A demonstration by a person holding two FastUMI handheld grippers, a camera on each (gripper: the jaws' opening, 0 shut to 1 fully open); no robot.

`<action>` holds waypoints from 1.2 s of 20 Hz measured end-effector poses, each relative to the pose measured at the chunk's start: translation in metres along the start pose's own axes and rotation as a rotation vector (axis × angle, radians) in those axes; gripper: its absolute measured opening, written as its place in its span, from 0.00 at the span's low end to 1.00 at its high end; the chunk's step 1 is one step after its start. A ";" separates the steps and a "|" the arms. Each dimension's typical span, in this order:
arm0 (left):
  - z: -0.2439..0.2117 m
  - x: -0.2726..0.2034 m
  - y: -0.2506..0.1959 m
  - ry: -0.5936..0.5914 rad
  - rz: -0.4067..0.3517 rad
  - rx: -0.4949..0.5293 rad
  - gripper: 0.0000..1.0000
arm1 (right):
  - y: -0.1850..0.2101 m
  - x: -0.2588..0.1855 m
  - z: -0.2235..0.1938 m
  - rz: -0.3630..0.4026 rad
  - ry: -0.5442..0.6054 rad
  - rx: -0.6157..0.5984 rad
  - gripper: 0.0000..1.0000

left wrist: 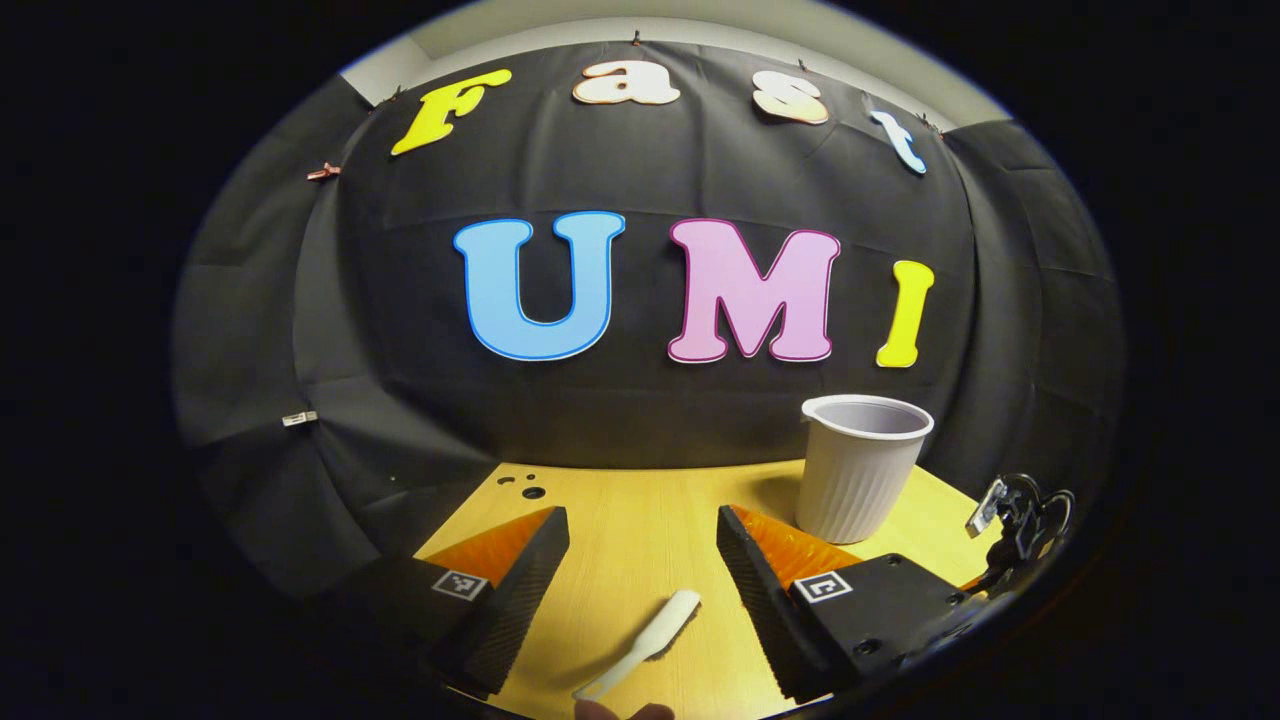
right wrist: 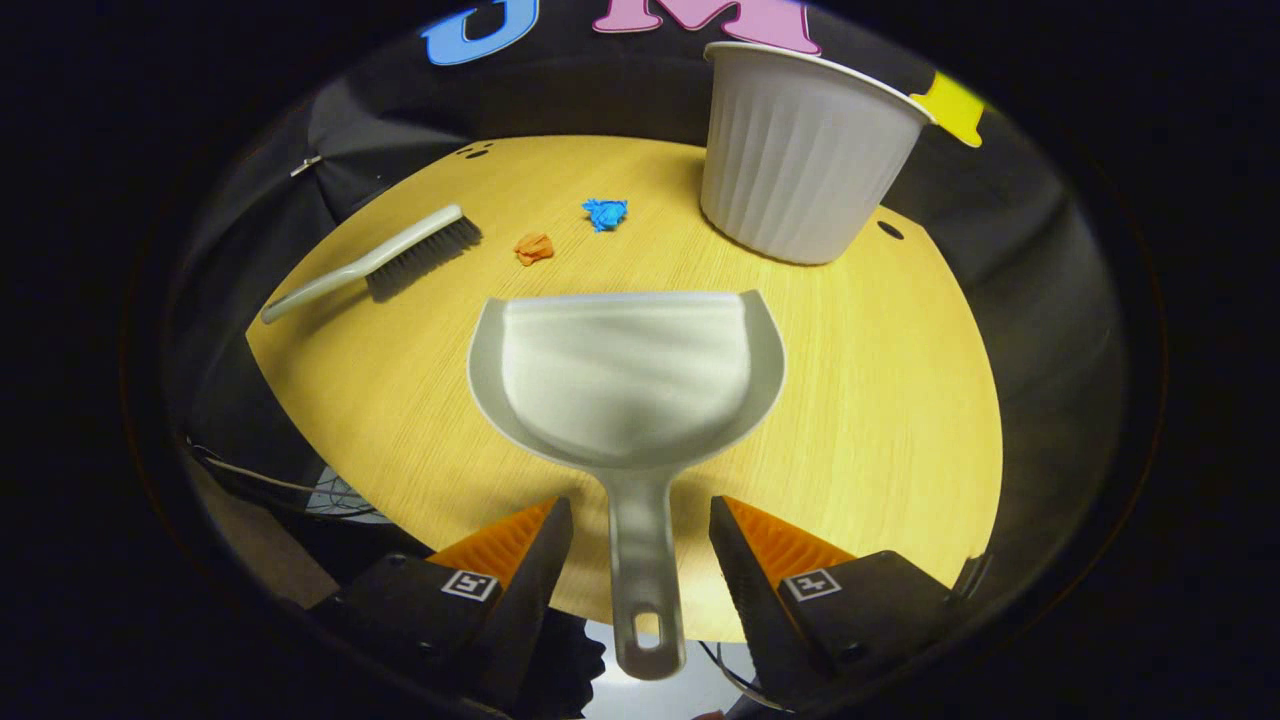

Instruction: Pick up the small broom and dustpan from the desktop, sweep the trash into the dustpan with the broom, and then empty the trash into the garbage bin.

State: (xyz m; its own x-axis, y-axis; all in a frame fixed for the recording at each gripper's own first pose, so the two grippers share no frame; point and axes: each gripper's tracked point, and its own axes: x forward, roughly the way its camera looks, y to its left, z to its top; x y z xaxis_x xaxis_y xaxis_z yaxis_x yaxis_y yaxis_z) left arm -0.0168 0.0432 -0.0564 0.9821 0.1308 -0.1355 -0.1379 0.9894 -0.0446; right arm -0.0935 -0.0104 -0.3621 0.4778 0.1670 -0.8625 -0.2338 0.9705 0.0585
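Your right gripper [right wrist: 640, 530] stands wide open astride the dustpan [right wrist: 625, 375] handle, neither finger touching it. Far left lies the broom [right wrist: 375, 262]; an orange scrap [right wrist: 533, 247] and blue scrap [right wrist: 605, 212] sit beyond the pan, the garbage bin [right wrist: 805, 160] far right. Your left gripper [left wrist: 640, 555] gapes wide above the broom handle [left wrist: 645, 640], holding nothing.

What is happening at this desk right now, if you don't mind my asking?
A person holding two grippers is about to start a sweep-up. The right gripper is open, its fingers on either side of the dustpan handle, not yet pressing. The left gripper is open above the broom handle. Two bits of trash, orange and blue, lie unswept on the desktop near the garbage bin.
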 end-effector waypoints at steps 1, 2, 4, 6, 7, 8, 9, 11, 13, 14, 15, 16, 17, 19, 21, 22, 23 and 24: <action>0.000 0.001 0.000 0.003 0.002 -0.001 0.95 | 0.000 0.007 -0.001 0.004 0.020 0.006 0.87; -0.002 0.000 0.000 0.005 0.005 -0.002 0.95 | 0.000 0.012 -0.003 0.006 0.041 0.008 0.86; -0.002 0.001 0.000 0.008 0.007 -0.002 0.95 | 0.001 0.022 -0.002 0.017 0.073 0.011 0.85; -0.003 0.002 0.001 0.011 0.010 0.000 0.95 | 0.000 0.027 -0.003 0.022 0.104 0.012 0.84; -0.002 0.003 0.000 0.013 0.010 0.001 0.95 | 0.001 0.030 -0.004 0.024 0.121 0.012 0.84; -0.004 0.004 0.000 0.016 0.010 0.002 0.95 | 0.001 0.032 -0.006 0.023 0.140 0.013 0.84; -0.003 0.005 0.000 0.018 0.012 0.004 0.95 | 0.002 0.032 -0.005 0.028 0.150 0.019 0.84; -0.004 0.007 0.000 0.021 0.016 0.005 0.95 | 0.001 0.038 -0.001 0.023 0.157 0.030 0.78; -0.003 0.011 0.000 0.025 0.020 0.006 0.95 | 0.001 0.036 -0.003 0.022 0.198 0.031 0.76; -0.004 0.012 0.000 0.025 0.022 0.006 0.95 | 0.000 0.036 -0.004 0.021 0.228 0.032 0.75; -0.004 0.014 0.000 0.027 0.024 0.005 0.95 | 0.001 0.034 -0.003 0.013 0.249 0.039 0.70; -0.005 0.016 0.000 0.029 0.022 0.005 0.95 | 0.001 0.036 -0.006 0.003 0.263 0.047 0.55; -0.004 0.018 0.000 0.030 0.023 0.008 0.95 | 0.002 0.036 -0.005 0.000 0.271 0.052 0.40; -0.005 0.022 -0.001 0.034 0.014 0.017 0.95 | 0.002 0.037 -0.003 0.006 0.251 0.048 0.40; -0.013 0.025 -0.002 0.060 -0.004 0.037 0.95 | 0.002 0.036 -0.004 0.007 0.223 0.073 0.37; -0.018 0.027 -0.001 0.075 -0.010 0.047 0.95 | 0.001 0.037 0.000 0.016 0.196 0.072 0.39; -0.021 0.029 0.001 0.087 -0.013 0.053 0.95 | 0.000 0.037 0.001 0.019 0.176 0.075 0.38; -0.027 0.029 0.002 0.103 -0.019 0.055 0.95 | 0.000 0.036 0.000 0.025 0.165 0.073 0.37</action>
State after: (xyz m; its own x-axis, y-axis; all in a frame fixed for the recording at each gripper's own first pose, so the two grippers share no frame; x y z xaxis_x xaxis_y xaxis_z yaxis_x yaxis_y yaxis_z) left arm 0.0080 0.0477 -0.0872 0.9657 0.1072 -0.2366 -0.1089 0.9940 0.0058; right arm -0.0763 -0.0041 -0.3929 0.3253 0.1666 -0.9308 -0.1786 0.9775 0.1125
